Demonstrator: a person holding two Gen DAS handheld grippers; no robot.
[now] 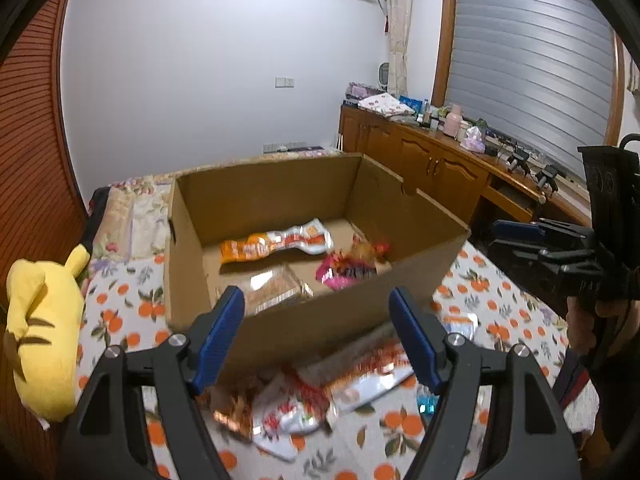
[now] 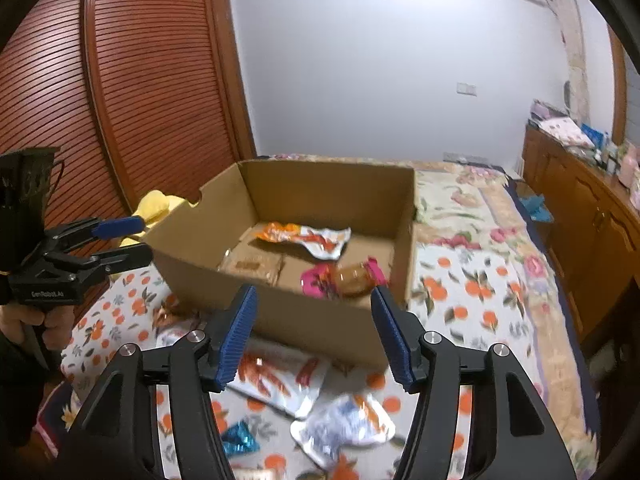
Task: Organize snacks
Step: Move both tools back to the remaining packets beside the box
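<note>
An open cardboard box (image 1: 260, 196) (image 2: 320, 188) stands on the bed. Inside it lie an orange-and-white packet (image 1: 276, 242) (image 2: 308, 236), a pink packet (image 1: 344, 268) (image 2: 340, 278) and a clear packet of tan biscuits (image 1: 276, 284) (image 2: 250, 262). Several silver-and-red packets (image 1: 360, 376) (image 2: 280, 376) and a small blue wrapper (image 1: 428, 404) (image 2: 238, 436) lie on the cover in front of the box. My left gripper (image 1: 316, 308) hangs open over the box's near wall, holding nothing. My right gripper (image 2: 315, 300) is open too, with nothing between its pads, just before the box's near wall.
A yellow plush toy (image 1: 40, 328) (image 2: 156, 204) lies left of the box. The orange-print bed cover (image 1: 120, 312) spreads around it. A slatted wooden wardrobe (image 2: 140, 80) stands on the left, a cluttered wooden sideboard (image 1: 440, 168) on the right. A hand (image 2: 24, 324) holds the left gripper.
</note>
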